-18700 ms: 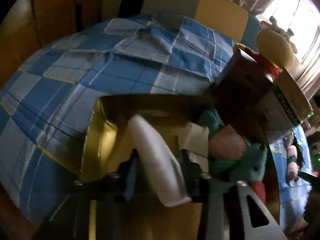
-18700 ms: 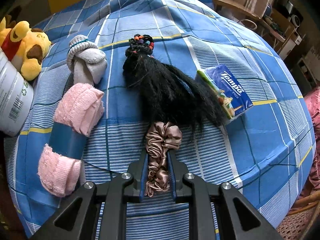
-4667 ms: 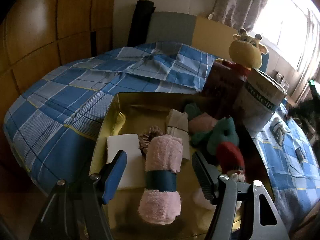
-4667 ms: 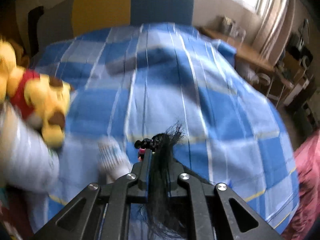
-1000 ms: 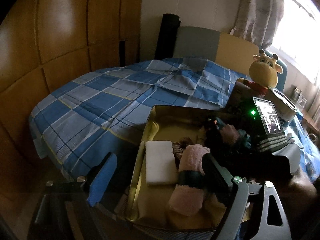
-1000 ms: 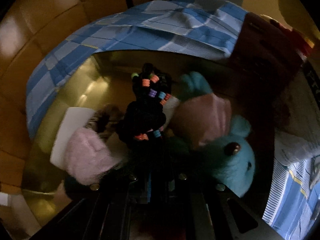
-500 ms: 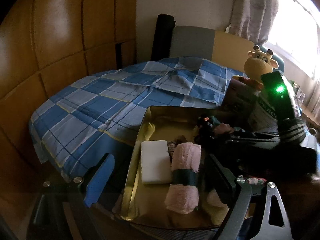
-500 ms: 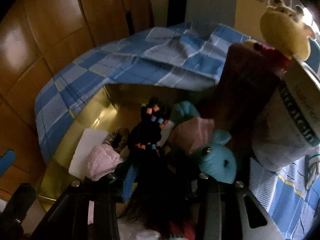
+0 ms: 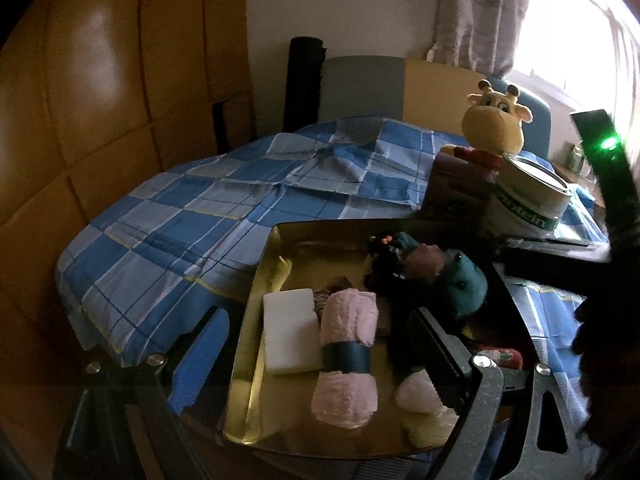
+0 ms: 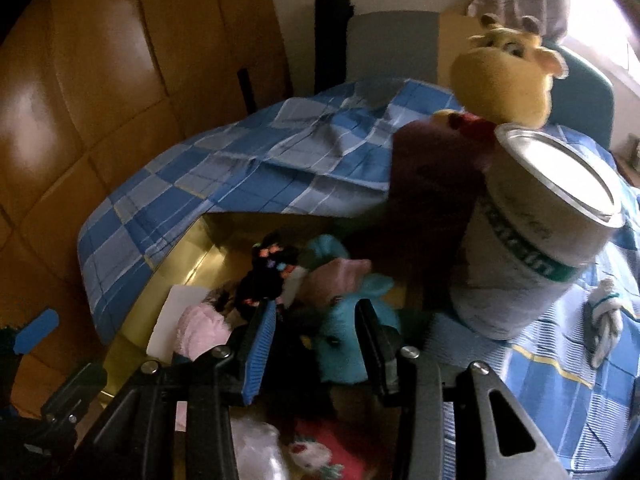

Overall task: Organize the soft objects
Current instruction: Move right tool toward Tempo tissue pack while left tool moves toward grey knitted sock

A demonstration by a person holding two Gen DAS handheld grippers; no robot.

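Right gripper (image 10: 316,330) hangs above the gold tray (image 10: 188,268), its jaws parted and nothing pinched between them; they have just been opening, and the black hairpiece (image 10: 268,280) with coloured beads now lies loose in the tray, free of the pads. Left gripper (image 9: 320,344) waits at the tray's near edge with its jaws spread wide and holding nothing.

Inside the tray sit a white sponge block (image 9: 290,330), a pink rolled towel (image 9: 348,352) with a dark band, and a teal plush toy (image 9: 464,284), all crowded together. On the blue checked bedspread (image 10: 560,380) to the right, just beside a large white tin (image 10: 540,248), lies a knotted white sock (image 10: 606,320), the only soft thing in view outside the tray apart from a yellow giraffe plush (image 10: 508,76) behind the tin.

That sock looks light, limp and easy to squash, so it should not slip or break. Pinching it across the thick knotted middle seems safest; grabbing a loose end would likely let it dangle.
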